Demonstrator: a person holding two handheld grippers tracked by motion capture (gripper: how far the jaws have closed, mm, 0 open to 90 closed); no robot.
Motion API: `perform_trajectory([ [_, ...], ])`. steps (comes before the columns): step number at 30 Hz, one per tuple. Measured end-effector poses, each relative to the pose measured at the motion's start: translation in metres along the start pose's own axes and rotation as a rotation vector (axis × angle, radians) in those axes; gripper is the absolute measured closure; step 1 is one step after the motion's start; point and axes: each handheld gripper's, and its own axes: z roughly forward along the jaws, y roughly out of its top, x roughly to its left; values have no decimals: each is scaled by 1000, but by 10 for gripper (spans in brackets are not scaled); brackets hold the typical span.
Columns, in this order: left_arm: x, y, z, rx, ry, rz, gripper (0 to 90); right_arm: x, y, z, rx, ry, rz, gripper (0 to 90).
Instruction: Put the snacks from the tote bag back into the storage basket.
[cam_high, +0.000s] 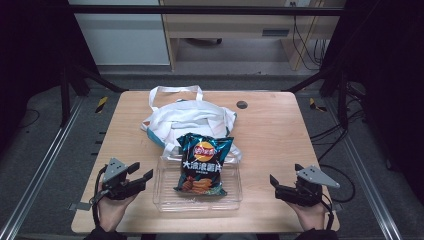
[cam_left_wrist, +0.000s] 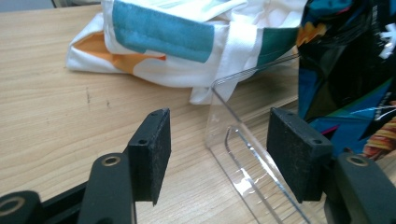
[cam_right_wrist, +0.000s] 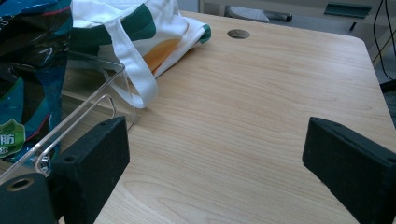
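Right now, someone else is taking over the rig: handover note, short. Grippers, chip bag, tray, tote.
Left gripper: open, nothing held; the clear plastic tray's left wall stands between its fingers, untouched.
Right gripper: open, empty, over bare wooden table right of the tray.
Dark teal crisp bag: lying in the tray, top edge over the far rim.
White cloth tote bag with teal and orange print: crumpled behind the tray, touching it.
Done: bag is in the tray. Left: likely gripping the tray; neither side gripped yet.
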Motion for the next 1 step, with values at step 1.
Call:
perform_trajectory([
  [1,1,0,0,0,1,-2,397,-1,0,1,3,-2,2,76],
])
